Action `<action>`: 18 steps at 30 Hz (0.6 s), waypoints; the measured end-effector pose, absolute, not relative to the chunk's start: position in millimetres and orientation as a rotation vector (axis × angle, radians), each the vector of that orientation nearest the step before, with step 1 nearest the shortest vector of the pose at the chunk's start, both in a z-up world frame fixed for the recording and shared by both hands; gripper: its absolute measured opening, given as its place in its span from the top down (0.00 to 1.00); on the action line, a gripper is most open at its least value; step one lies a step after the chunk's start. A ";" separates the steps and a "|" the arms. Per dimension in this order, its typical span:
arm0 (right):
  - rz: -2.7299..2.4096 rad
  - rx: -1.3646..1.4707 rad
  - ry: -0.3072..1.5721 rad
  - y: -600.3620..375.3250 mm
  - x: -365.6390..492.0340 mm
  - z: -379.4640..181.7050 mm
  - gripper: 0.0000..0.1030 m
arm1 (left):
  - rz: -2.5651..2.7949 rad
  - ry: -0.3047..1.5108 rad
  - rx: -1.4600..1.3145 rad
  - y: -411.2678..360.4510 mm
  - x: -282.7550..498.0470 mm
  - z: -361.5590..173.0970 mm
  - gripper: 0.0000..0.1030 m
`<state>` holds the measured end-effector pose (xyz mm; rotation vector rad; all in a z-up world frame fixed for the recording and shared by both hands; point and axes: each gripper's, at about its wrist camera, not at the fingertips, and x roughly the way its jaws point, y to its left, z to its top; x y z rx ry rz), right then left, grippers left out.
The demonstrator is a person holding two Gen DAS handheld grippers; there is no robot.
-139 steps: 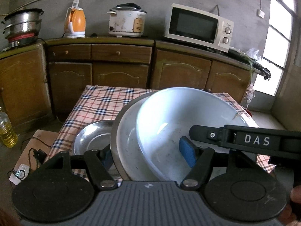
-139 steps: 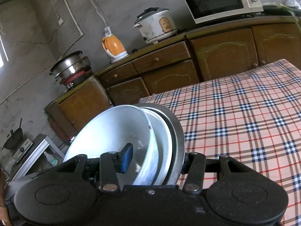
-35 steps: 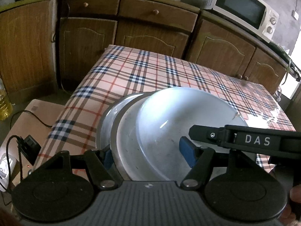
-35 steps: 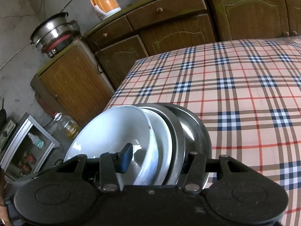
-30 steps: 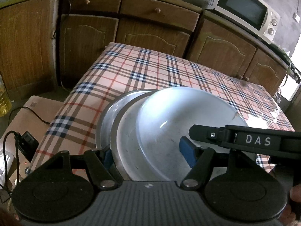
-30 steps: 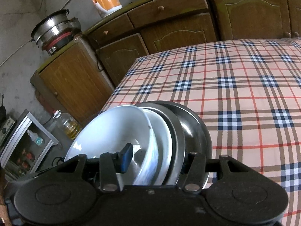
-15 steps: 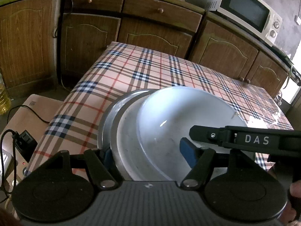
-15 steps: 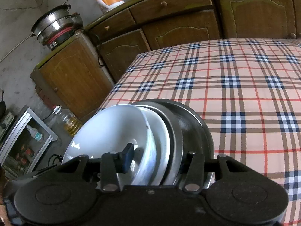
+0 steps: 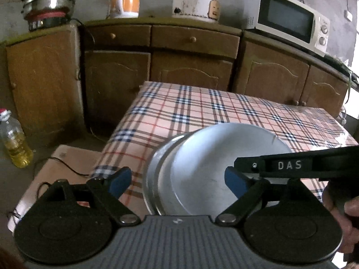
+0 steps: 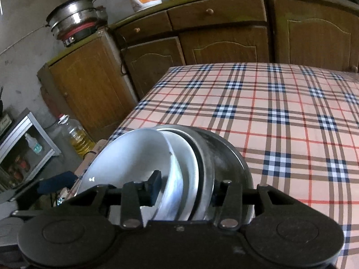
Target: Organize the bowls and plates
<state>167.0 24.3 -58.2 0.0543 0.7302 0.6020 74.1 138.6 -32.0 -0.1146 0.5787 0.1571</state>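
We saw the left gripper [image 9: 177, 180] with its jaws apart, having just widened; its left pad stood clear of the stack of bowls and plates [image 9: 202, 168]. The right gripper [image 10: 186, 188] stayed clamped on that stack (white bowl foremost, steel plates behind) at the desk's [image 10: 280, 116] near left corner, its jaws having just narrowed.

Orange kettle [image 9: 124, 0]; microwave [image 9: 289, 19]; oil bottle [image 9: 14, 139]
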 end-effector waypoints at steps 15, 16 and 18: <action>0.595 -0.043 0.759 35.7 169.8 -53.4 0.46 | 0.085 0.526 -0.258 145.0 73.5 -15.2 0.20; 0.598 -0.045 0.761 35.4 169.9 -53.7 0.46 | 0.085 0.524 -0.258 144.4 73.4 -15.8 0.21; 0.609 -0.056 0.766 35.3 170.1 -54.2 0.45 | 0.079 0.529 -0.258 142.7 73.5 -16.4 0.21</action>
